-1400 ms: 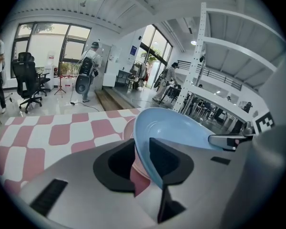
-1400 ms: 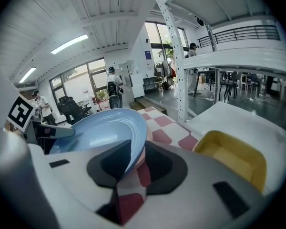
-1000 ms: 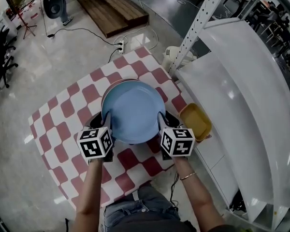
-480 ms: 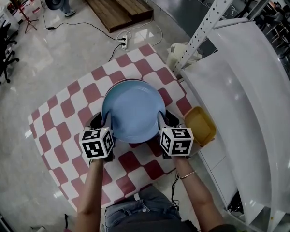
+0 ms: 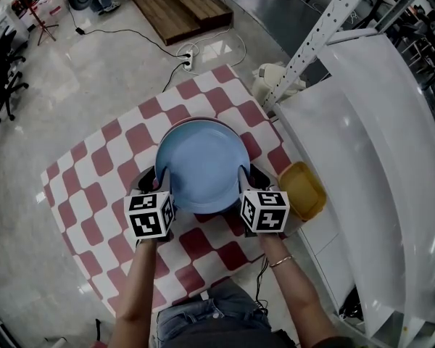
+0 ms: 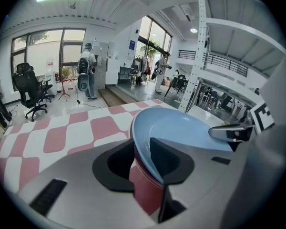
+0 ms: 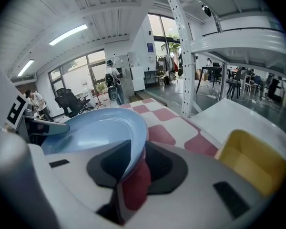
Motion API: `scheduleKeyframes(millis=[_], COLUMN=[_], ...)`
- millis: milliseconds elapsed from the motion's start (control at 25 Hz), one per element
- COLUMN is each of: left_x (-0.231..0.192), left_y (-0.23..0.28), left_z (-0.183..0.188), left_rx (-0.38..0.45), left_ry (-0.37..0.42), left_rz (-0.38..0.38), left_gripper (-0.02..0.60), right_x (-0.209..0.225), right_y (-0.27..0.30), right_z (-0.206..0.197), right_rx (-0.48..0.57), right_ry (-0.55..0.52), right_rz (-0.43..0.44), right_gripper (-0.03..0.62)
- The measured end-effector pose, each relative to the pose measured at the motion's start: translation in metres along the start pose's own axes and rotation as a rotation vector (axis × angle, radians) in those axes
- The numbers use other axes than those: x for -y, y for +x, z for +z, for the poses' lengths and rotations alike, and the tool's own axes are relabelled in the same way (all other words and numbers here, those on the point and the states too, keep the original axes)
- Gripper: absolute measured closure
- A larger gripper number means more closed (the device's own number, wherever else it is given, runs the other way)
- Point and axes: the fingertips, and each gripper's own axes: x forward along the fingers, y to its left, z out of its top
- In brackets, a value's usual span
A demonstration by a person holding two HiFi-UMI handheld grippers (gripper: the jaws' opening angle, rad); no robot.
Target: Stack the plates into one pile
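A light blue plate point(image 5: 201, 165) lies over a pink-red plate point(image 5: 200, 122), of which only the far rim shows, on the checkered cloth point(image 5: 94, 187). My left gripper point(image 5: 162, 177) is at the blue plate's left rim and my right gripper point(image 5: 243, 174) at its right rim. In the left gripper view the blue rim point(image 6: 181, 128) and the red plate point(image 6: 145, 187) sit between the jaws, which have just been opening and stand slightly off the rim. In the right gripper view the jaws close on the blue rim point(image 7: 95, 128) above the red plate point(image 7: 136, 185).
A yellow container point(image 5: 302, 189) sits by the cloth's right edge, close to my right gripper. A white counter point(image 5: 362, 158) and a perforated metal post point(image 5: 312, 42) stand to the right. Cables and a wooden platform point(image 5: 174, 6) lie on the floor beyond.
Both grippers have sunk a little with the blue plate, which now covers more of the pink-red plate beneath it.
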Motion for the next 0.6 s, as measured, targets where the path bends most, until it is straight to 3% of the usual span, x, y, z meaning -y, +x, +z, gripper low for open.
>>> scheduleKeyframes(millis=[600], left_x=[-0.0003], left_y=[0.0067], left_z=[0.0013], left_rx=[-0.005], left_ry=[0.018], left_rz=[0.001], left_gripper=[0.449], right_x=[0.0034], right_y=[0.0054], right_z=[0.0081], right_rx=[0.032], right_ry=[-0.006], right_rz=[-0.024], right_gripper=[0.494])
